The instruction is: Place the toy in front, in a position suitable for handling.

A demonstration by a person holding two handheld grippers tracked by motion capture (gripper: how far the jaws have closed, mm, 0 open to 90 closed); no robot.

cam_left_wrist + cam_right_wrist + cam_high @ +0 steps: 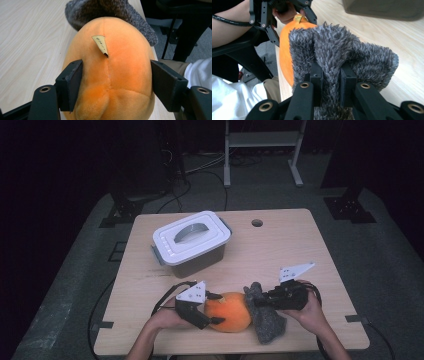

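Fingers (315, 75) of right gripper (261, 302) pinched tight on a fold of grey fuzzy cloth (267, 317), shaggy pile bunched up between them. Cloth soft, long-fibred, mottled grey, draped in a loose heap (342, 55) near front edge of tabletop (280, 245), touching orange plush toy (229, 312) on its right side.

Fingers (72, 83) of left gripper (212, 307) set on either side of the orange plush (112, 75), spread wide round its body; left pad against the fur, right pad at the toy's flank with contact hard to judge. Plush rounded, egg-like, short velvety pile, centre seam running lengthwise, small pale paper tag (100, 43) with printed marks stuck up from the seam. Toy lying on the tabletop near the front edge, between the two grippers, grey cloth just beyond it in the left gripper view (100, 10).

Farther back, left of centre on the tabletop, a plastic storage box (192, 245): white ribbed lid shut on top, curved grey handle recessed in the lid, side clips, translucent dark walls; contents impossible to tell. Well apart from toy and cloth.

Tabletop pale wood-grain laminate, rounded corners, small round hole (257, 223) near the far edge.
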